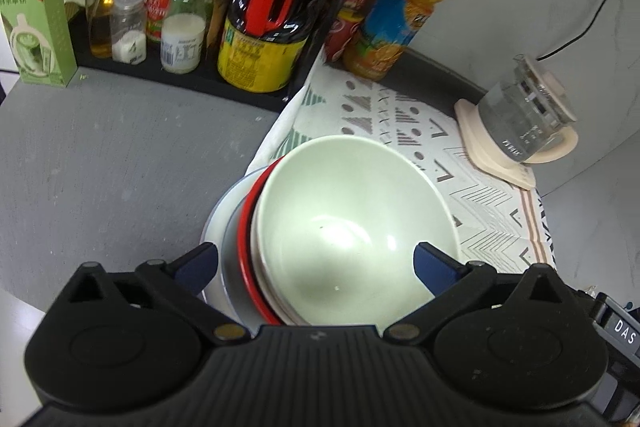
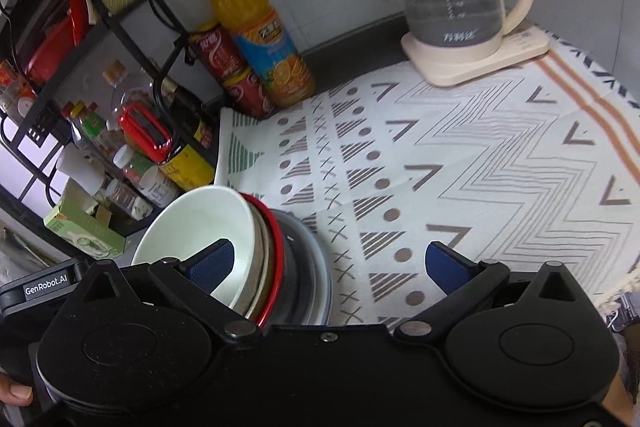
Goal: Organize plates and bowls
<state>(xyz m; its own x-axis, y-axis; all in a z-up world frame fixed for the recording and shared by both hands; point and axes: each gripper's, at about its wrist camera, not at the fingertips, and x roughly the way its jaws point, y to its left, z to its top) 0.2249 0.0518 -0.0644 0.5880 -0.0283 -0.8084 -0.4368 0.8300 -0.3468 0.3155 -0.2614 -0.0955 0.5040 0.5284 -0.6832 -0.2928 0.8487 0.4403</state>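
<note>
A pale green ceramic bowl tops a nested stack, over a red-rimmed bowl and a wide grey-white plate, at the patterned cloth's left edge. The left gripper hangs above it, jaws wide, gripping nothing. The right gripper (beside the stack) gapes equally empty.

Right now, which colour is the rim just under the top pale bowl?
Red: a red-rimmed dish sits nested under the pale green bowl, clearest in the left wrist view.
</note>
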